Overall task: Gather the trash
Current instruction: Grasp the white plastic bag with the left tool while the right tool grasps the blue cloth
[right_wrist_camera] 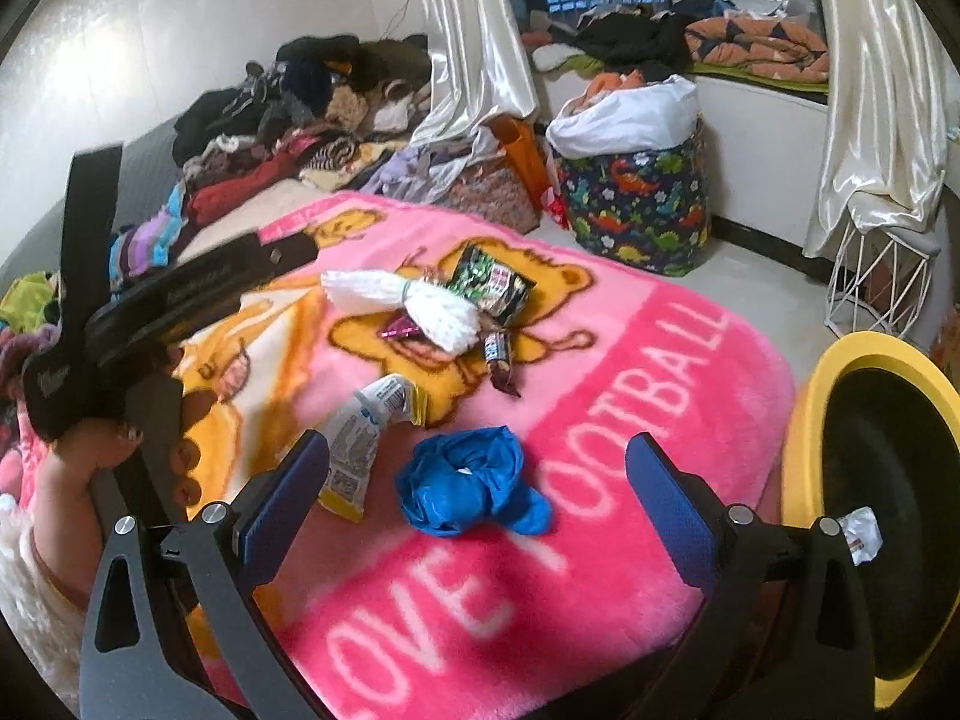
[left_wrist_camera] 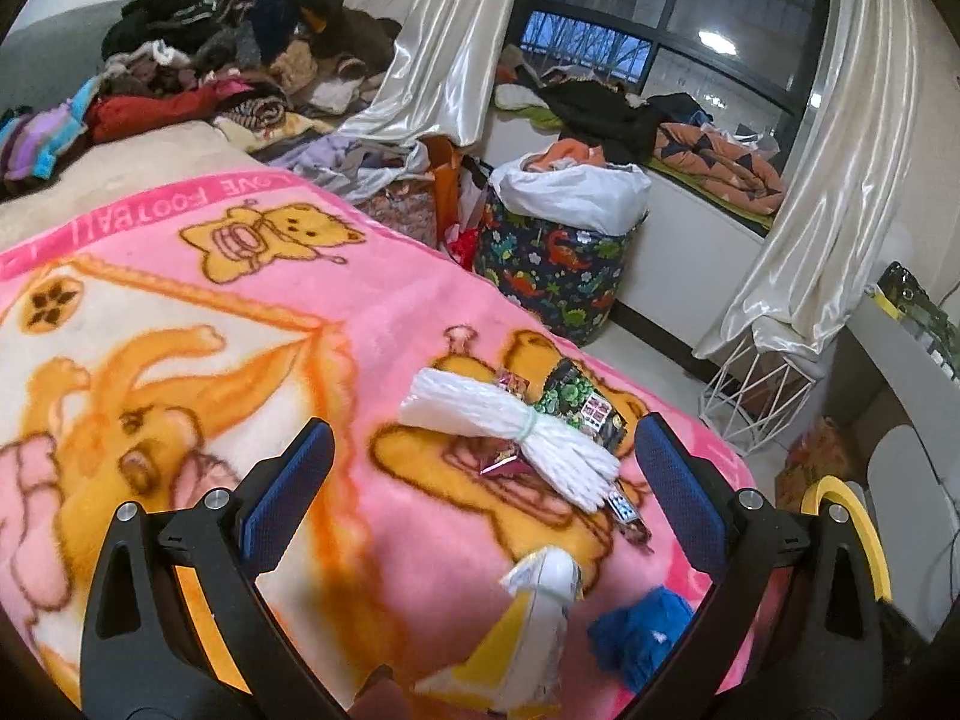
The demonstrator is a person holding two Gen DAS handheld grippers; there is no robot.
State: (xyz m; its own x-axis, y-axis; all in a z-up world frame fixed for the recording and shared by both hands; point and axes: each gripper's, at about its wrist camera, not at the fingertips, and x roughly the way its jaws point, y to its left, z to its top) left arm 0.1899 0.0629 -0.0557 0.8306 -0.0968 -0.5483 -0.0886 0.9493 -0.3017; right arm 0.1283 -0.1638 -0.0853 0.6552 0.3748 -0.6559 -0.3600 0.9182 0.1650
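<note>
A: Grippers first. State?

B: Right gripper (right_wrist_camera: 477,483): its 2 blue pads spread wide, nothing between them, hovering above the pink blanket (right_wrist_camera: 630,372). The crumpled blue bag (right_wrist_camera: 471,489) lies on the blanket right in the gap btwn the fingers, not touched. Left gripper (left_wrist_camera: 480,474): also released, jaws wide, empty. From the right wrist cam you see the left tool's black body up at the left, a hand (right_wrist_camera: 150,438) wrapped round its grip.

A: Trash, where?

B: All on the blanket, near its foot end. Just left of the blue bag, a squeezed white-and-yellow tube/pouch (right_wrist_camera: 366,438), lying flat. Further out, a white bundle of plastic strips (right_wrist_camera: 408,300) tied w/ a green band. Partly under it, a pink foil wrapper (right_wrist_camera: 401,331). Beside it, a dark green snack packet (right_wrist_camera: 489,285) and a small dark candy wrapper (right_wrist_camera: 499,360), all touching or nearly so.

A: Bin?

B: Yellow-rimmed bin (right_wrist_camera: 810,420) w/ black inside, off the blanket's right edge. 1 white scrap (right_wrist_camera: 861,534) shows at its mouth.

A: Beyond that?

B: Dinosaur-print basket (right_wrist_camera: 636,210) w/ a white liner on the floor, a clothes pile (right_wrist_camera: 300,114) on the bed's far end, cream curtains (right_wrist_camera: 474,42), a white wire stand (right_wrist_camera: 876,282).
</note>
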